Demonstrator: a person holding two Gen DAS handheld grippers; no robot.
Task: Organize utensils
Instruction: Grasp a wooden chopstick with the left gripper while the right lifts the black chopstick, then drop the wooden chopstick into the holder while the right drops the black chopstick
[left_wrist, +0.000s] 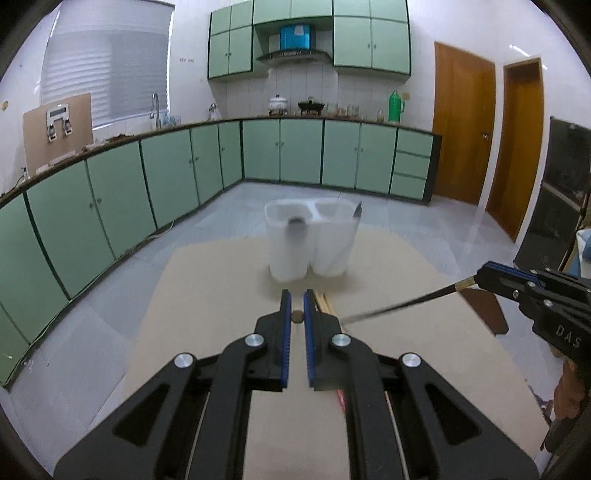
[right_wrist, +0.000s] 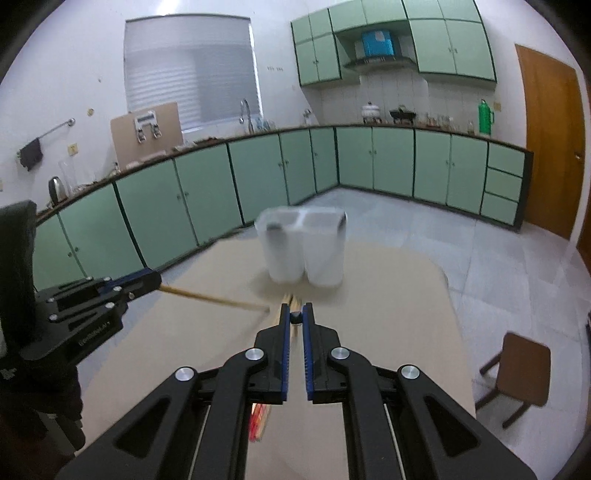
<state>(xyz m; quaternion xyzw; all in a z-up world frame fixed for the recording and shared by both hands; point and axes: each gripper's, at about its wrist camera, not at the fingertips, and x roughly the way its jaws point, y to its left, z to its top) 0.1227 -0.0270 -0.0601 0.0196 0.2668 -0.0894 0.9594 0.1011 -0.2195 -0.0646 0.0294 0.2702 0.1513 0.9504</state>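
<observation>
A white two-compartment utensil holder (left_wrist: 309, 240) stands on the tan table (left_wrist: 229, 280), with a dark utensil in each compartment; it also shows in the right wrist view (right_wrist: 302, 246). My left gripper (left_wrist: 297, 301) is shut on a wooden chopstick (right_wrist: 214, 298), whose end shows between its pads. My right gripper (right_wrist: 295, 312) is shut on a dark chopstick (left_wrist: 399, 304), held low over the table. Several wooden chopsticks (left_wrist: 325, 302) lie on the table just before the holder, between both grippers.
Green cabinets (left_wrist: 166, 166) and a counter run along the far walls. A small brown stool (right_wrist: 517, 373) stands right of the table. Red-ended chopsticks (right_wrist: 258, 421) lie under the right gripper.
</observation>
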